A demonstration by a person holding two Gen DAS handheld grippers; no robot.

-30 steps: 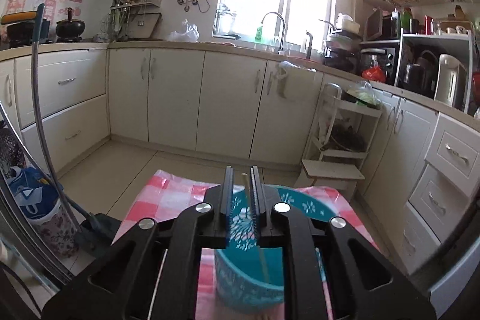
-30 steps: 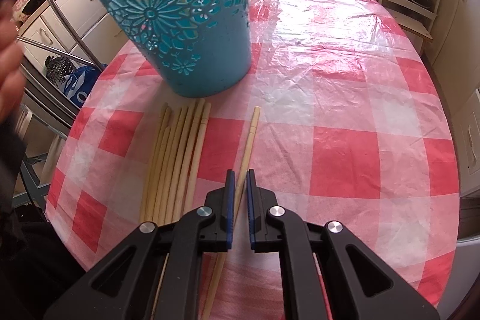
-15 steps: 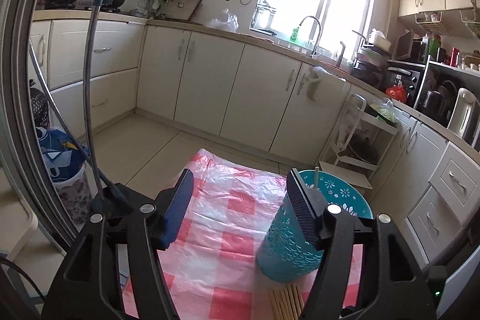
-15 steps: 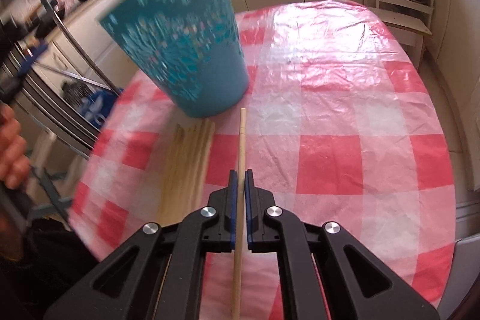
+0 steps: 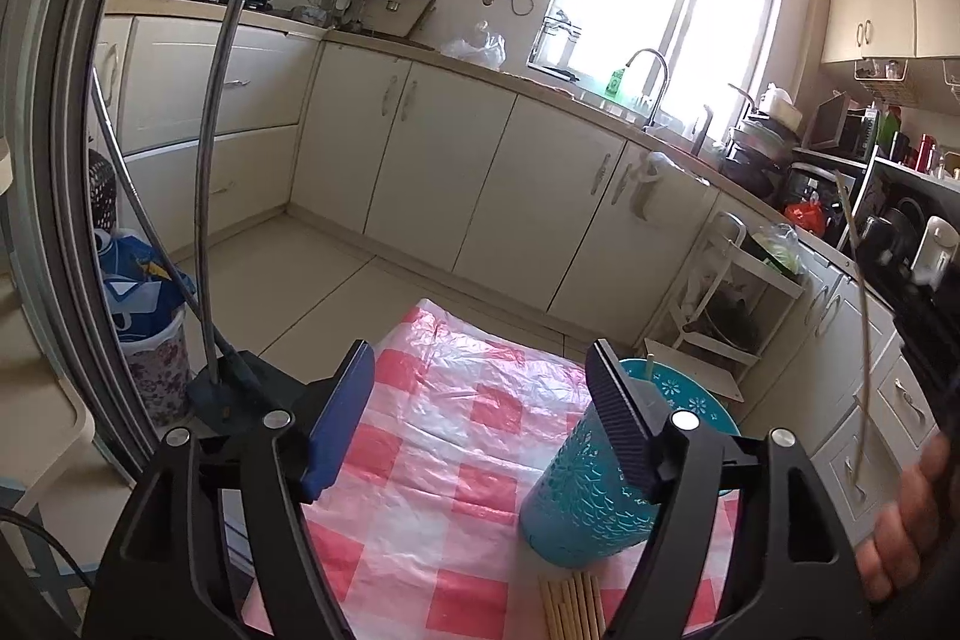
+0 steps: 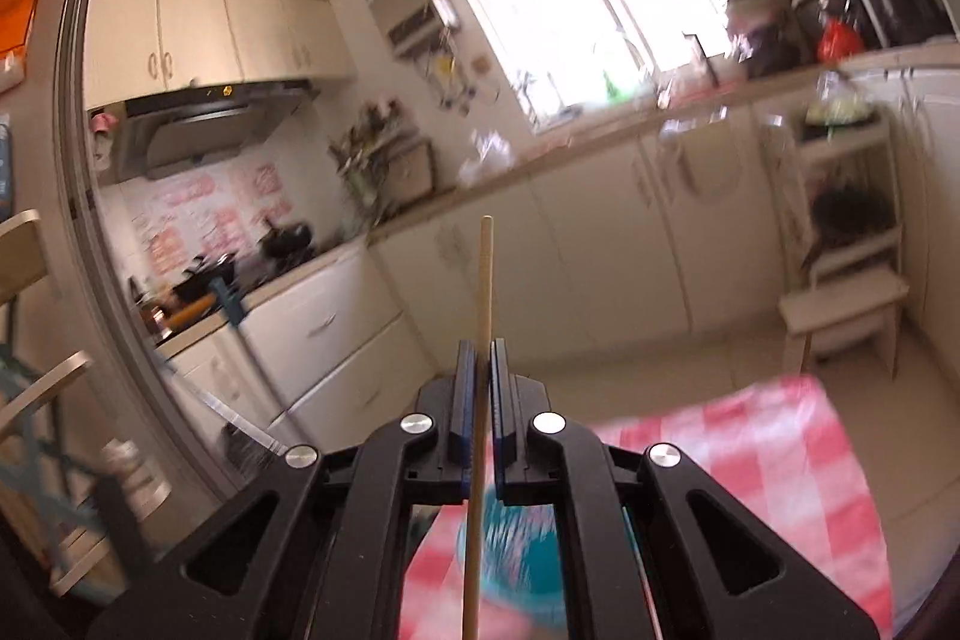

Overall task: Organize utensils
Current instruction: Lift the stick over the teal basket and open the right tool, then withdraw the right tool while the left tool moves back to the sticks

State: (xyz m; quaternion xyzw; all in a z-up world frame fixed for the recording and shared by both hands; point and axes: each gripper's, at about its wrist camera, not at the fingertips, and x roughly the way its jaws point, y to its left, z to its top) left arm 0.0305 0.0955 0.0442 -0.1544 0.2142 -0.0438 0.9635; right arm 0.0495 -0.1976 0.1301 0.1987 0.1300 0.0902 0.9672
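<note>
A teal cut-out holder (image 5: 591, 502) stands on the red-and-white checked tablecloth (image 5: 432, 436), with one chopstick (image 5: 649, 363) poking above its rim. A bundle of several chopsticks (image 5: 573, 607) lies flat in front of it. My left gripper (image 5: 480, 412) is open and empty, above the table to the holder's left. My right gripper (image 6: 482, 358) is shut on a single chopstick (image 6: 483, 292), held upright high over the holder (image 6: 519, 562), which is blurred below. That chopstick also shows in the left wrist view (image 5: 858, 316), beside a hand.
White kitchen cabinets (image 5: 492, 172) and a counter with a sink run behind the table. A small white rack (image 5: 738, 304) stands at the far right. A metal stand with a curved pole (image 5: 210, 172) and a bin bag (image 5: 138, 304) are on the left.
My left gripper opened, let go of its chopstick into the holder and drew back left. My right gripper closed on a chopstick from the table and swung it up over the holder.
</note>
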